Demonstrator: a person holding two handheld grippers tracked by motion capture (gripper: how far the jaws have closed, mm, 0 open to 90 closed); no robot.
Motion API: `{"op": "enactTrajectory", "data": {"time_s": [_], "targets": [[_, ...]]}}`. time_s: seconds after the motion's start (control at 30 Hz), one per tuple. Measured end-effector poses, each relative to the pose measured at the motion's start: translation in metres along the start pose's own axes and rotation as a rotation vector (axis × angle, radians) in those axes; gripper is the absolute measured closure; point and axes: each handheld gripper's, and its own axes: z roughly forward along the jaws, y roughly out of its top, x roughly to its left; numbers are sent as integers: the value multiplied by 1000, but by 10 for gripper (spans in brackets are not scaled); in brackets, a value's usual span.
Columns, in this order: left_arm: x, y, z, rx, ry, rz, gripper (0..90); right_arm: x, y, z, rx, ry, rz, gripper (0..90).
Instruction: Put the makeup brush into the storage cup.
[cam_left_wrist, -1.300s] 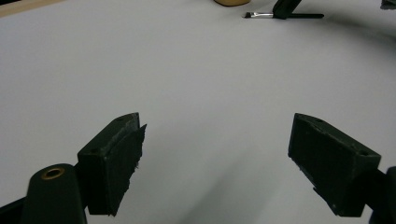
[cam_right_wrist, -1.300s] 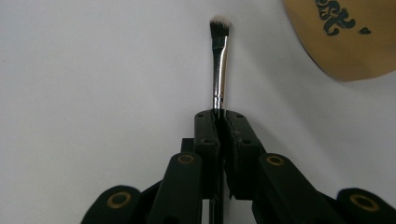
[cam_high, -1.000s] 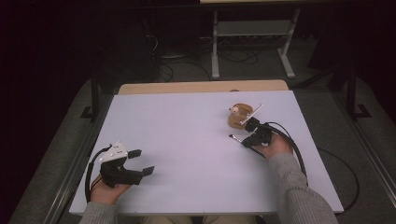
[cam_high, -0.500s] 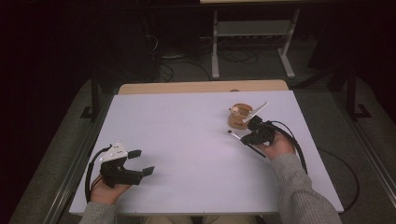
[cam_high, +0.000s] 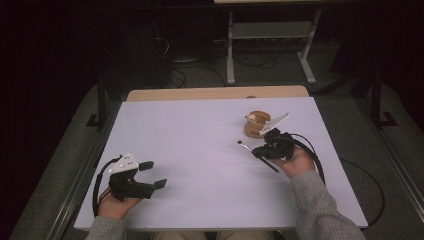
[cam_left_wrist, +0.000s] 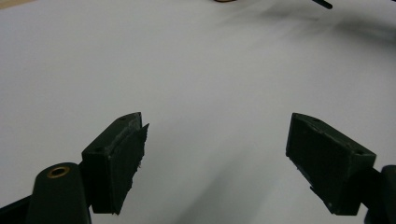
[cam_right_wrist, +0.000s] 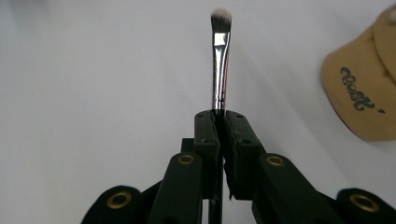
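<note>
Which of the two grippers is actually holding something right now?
The right gripper, its jaws shut on the thin silver-ferruled makeup brush. The left gripper has its jaws spread wide, empty.

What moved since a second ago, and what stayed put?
The right gripper, shut on the thin black-handled brush, drew back a little from the tan wooden dish toward the person. The open left gripper and the dish stayed put.
</note>
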Motion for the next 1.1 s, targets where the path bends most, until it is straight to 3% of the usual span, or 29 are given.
{"op": "enactTrajectory", "data": {"time_s": [0.23, 0.53, 1.1], "targets": [[-3, -1, 6, 13, -18, -1, 191, 16, 3, -4, -51, 26, -43, 833], [-13, 8, 16, 12, -73, 18, 199, 32, 3, -1, -114, 79, -75, 833], [-32, 52, 49, 40, -181, 95, 232, 58, 19, 2, -206, 197, -142, 832]]}}
